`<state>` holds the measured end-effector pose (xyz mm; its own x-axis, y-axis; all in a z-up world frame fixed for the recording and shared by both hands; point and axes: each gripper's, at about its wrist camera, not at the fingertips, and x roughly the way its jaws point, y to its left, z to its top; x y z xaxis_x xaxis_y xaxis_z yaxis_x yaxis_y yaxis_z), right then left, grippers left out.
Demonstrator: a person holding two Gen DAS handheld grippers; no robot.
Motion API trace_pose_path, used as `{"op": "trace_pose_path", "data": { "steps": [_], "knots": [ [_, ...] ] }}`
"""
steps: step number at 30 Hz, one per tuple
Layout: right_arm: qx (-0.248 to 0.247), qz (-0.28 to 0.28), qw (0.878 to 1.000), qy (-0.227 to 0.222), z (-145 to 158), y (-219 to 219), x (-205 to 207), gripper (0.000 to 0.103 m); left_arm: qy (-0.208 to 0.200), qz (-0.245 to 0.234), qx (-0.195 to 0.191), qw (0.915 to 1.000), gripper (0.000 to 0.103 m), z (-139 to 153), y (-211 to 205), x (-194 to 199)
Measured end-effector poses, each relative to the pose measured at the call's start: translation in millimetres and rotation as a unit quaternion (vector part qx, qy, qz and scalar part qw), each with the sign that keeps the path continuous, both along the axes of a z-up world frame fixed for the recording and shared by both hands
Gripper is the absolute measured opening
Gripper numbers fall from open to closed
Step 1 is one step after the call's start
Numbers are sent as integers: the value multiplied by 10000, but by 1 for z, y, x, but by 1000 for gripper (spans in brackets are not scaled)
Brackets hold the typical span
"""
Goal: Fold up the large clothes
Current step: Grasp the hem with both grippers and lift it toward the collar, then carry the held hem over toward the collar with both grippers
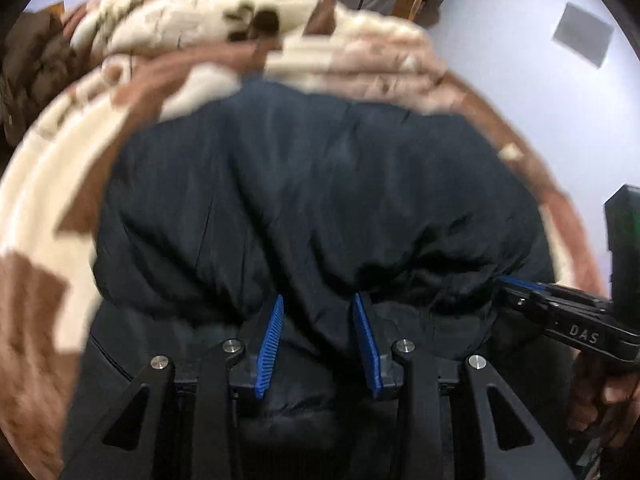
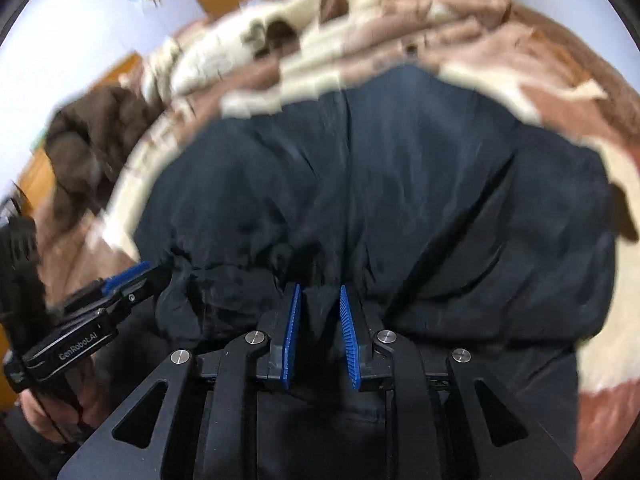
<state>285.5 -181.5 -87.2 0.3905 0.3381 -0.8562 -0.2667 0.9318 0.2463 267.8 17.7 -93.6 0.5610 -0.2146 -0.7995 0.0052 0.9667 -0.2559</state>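
A large dark navy garment point(image 1: 312, 192) lies on a bed, bunched at its near edge; it also fills the right wrist view point(image 2: 400, 200). My left gripper point(image 1: 318, 304) is shut on a fold of that near edge, cloth pinched between its blue pads. My right gripper point(image 2: 318, 292) is shut on the same edge further right. Each gripper shows in the other's view: the right one point(image 1: 516, 284) at the right edge, the left one point(image 2: 136, 272) at the left. Both frames are blurred.
A cream and brown patterned blanket point(image 1: 52, 184) covers the bed under the garment and is heaped at the far side point(image 2: 360, 32). A dark brown fuzzy garment point(image 2: 88, 136) lies at the left. White walls, wooden doors and shelves stand behind.
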Motion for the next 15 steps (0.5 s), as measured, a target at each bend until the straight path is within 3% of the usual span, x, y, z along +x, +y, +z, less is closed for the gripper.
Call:
{"op": "trace_pose_path", "data": {
  "steps": [2,5,10,15],
  "knots": [
    [5,-31,9999,149,-24,-2,-1,21,86,120,-51,9999,40,-20,2,-2],
    [89,-45,9999,65,-38,-4,0,20,129,166,-4,9998,40,-26,1,2],
    [5,-90,10000,24,-46,-1,7,19,208,148,394,9989,41,-31,-12,17],
    [103,-94,9999,30,-40,-3,7,19,230,232,297,9990,41,-25,-8,23]
  ]
}}
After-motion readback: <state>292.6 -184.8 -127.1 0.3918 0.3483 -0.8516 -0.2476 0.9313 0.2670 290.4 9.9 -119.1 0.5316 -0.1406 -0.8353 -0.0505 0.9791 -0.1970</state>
